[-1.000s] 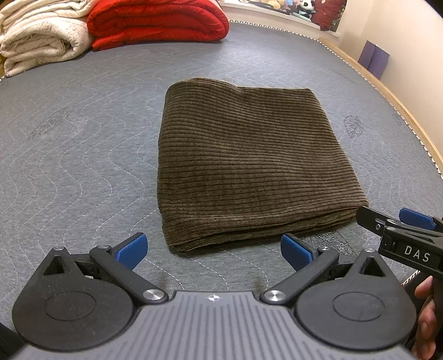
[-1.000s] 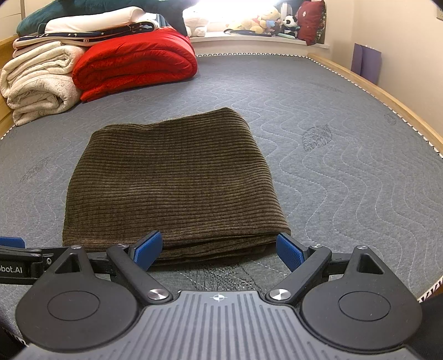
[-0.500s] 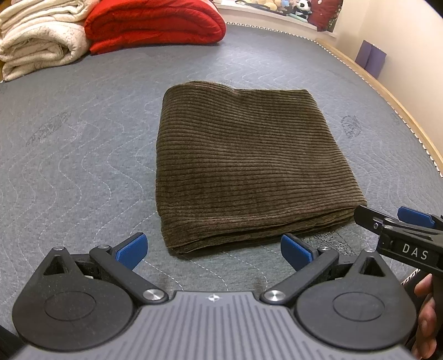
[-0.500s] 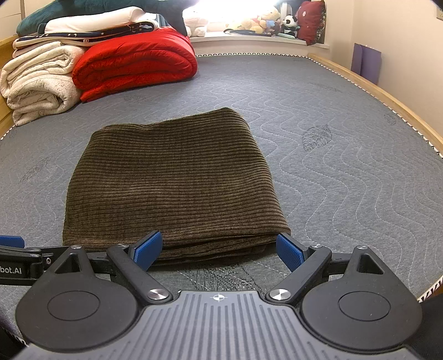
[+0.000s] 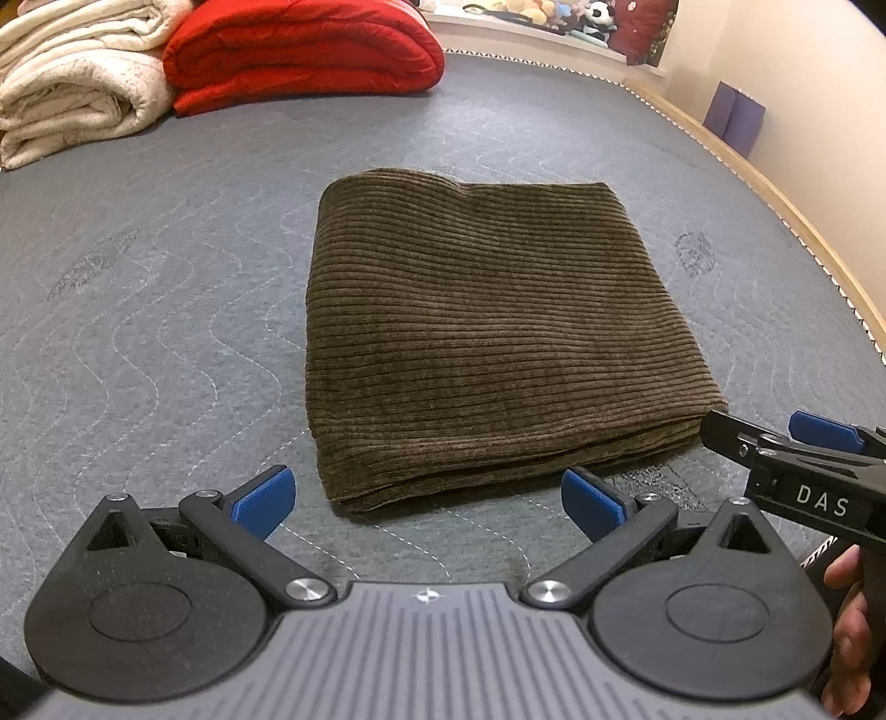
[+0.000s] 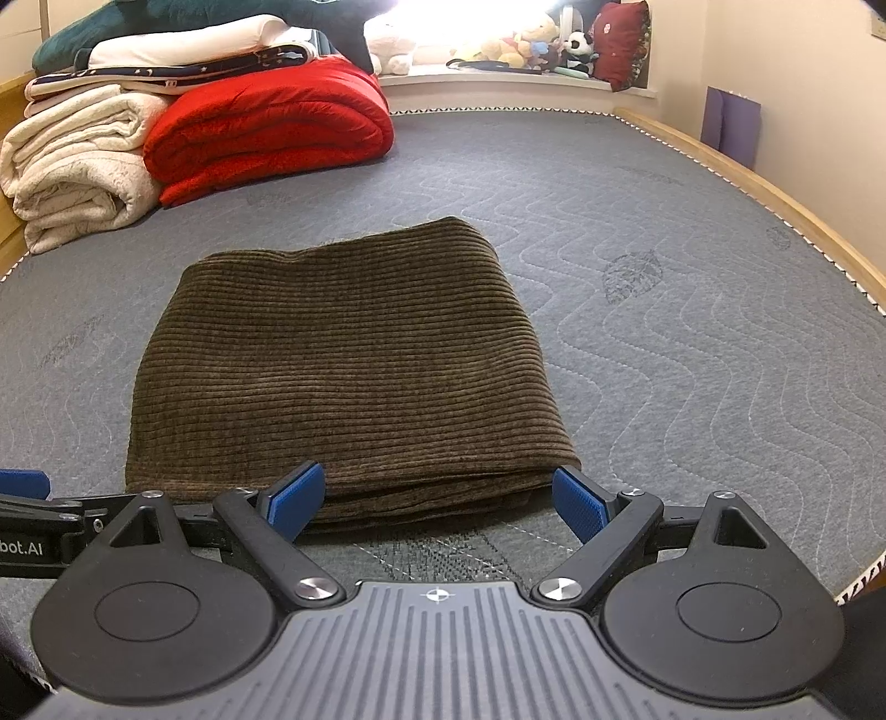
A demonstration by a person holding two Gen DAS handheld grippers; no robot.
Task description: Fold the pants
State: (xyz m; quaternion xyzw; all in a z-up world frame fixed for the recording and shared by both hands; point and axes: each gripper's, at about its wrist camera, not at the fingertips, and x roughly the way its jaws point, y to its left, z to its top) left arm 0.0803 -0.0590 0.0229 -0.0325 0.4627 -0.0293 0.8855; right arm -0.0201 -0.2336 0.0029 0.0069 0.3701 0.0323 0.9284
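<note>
The brown corduroy pants [image 5: 487, 332] lie folded into a neat rectangle on the grey quilted mattress [image 5: 138, 332]; they also show in the right wrist view [image 6: 349, 376]. My left gripper [image 5: 426, 498] is open and empty, just short of the bundle's near edge. My right gripper [image 6: 437, 501] is open and empty, its jaws standing wide at the near edge of the pants. The right gripper also shows at the right of the left wrist view [image 5: 786, 448].
A folded red blanket [image 6: 266, 133] and cream blankets [image 6: 72, 166] are stacked at the far left. The wooden bed rim [image 6: 775, 199] runs along the right. Plush toys [image 6: 515, 44] sit on a far ledge. A purple folder [image 6: 731, 133] leans on the right wall.
My left gripper has drawn back slightly and tilted up, so the pants sit farther ahead in its view. The right gripper has not moved. Both stay open.
</note>
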